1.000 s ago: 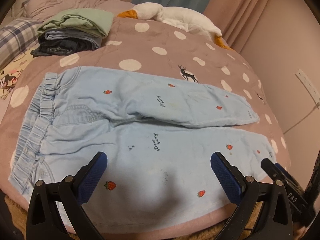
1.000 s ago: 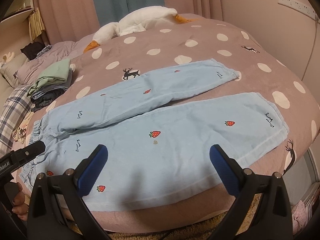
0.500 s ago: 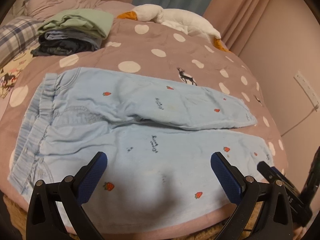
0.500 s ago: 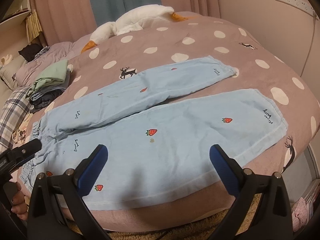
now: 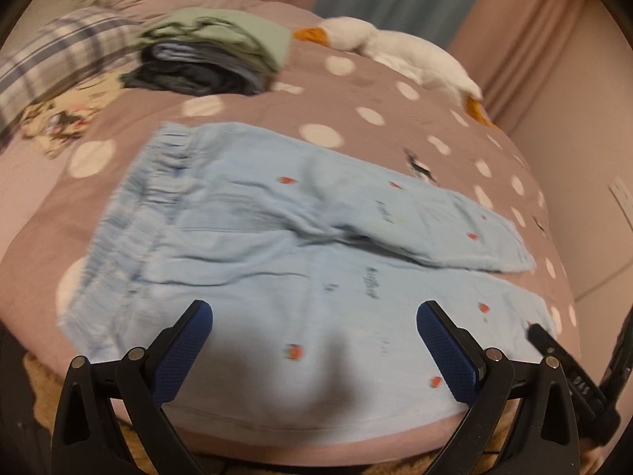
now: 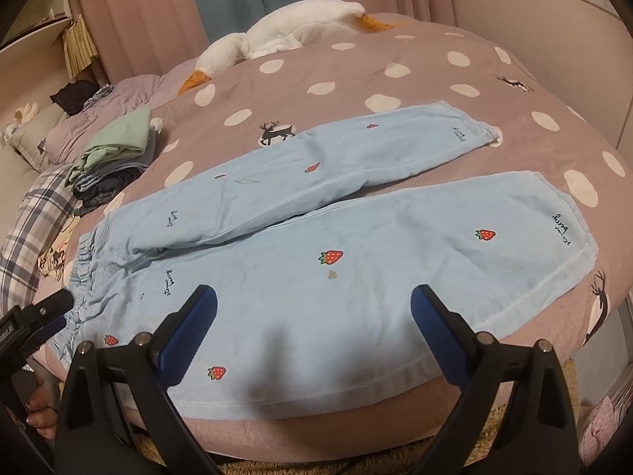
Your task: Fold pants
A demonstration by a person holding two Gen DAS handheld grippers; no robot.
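Note:
Light blue pants (image 5: 277,261) with strawberry prints lie spread flat on the bed, waistband at the left, both legs reaching right. They also show in the right wrist view (image 6: 356,229). My left gripper (image 5: 314,340) is open and empty, above the near leg at the bed's front edge. My right gripper (image 6: 314,324) is open and empty, above the near leg further toward the cuff. The left gripper's tip (image 6: 35,312) shows at the left edge of the right wrist view, by the waistband.
A pink polka-dot bedspread (image 6: 435,63) covers the bed. A stack of folded clothes (image 5: 213,55) sits at the back left, a white plush goose (image 5: 395,51) behind it. A plaid pillow (image 5: 55,67) lies far left. The wall (image 5: 573,158) stands to the right.
My left gripper has pulled back and swung left, so the waistband sits nearer the view's middle, now blurred. My right gripper has backed off slightly. The pants have not moved.

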